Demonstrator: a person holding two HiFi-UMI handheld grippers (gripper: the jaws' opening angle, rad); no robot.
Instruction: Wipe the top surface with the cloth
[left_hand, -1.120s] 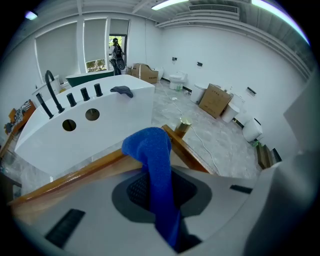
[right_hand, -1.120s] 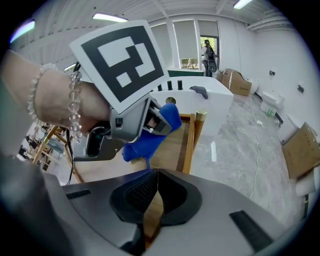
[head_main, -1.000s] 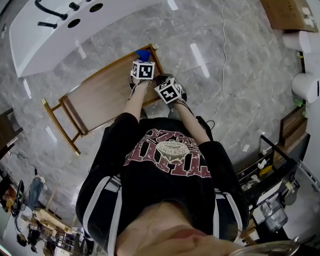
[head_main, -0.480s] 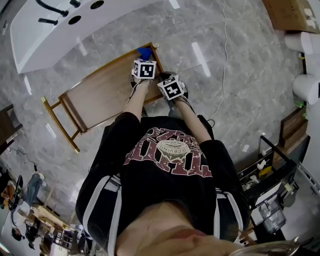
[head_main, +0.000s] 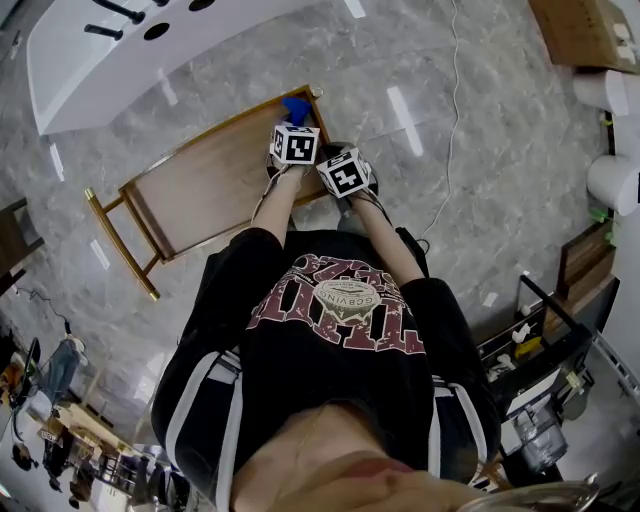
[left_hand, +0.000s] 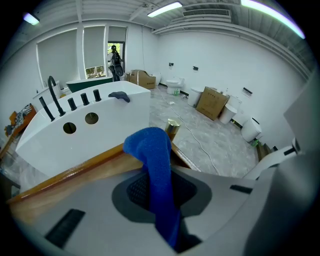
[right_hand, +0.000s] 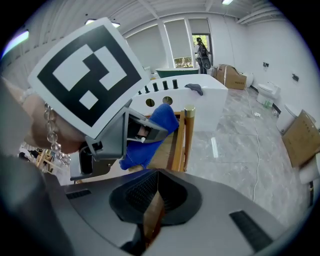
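The left gripper (left_hand: 159, 197) clamps the blue cloth (left_hand: 151, 150), whose lower end is hidden between the jaws, over the table (head_main: 200, 190) corner. The right gripper (right_hand: 151, 210) is closed on nothing.

Wooden table (head_main: 200, 190) on grey marble floor (head_main: 480, 150).

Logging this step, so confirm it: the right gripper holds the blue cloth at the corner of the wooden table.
No: the left gripper holds the blue cloth at the corner of the wooden table. The left gripper view shows the cloth clamped between its jaws; the right gripper is shut on nothing.
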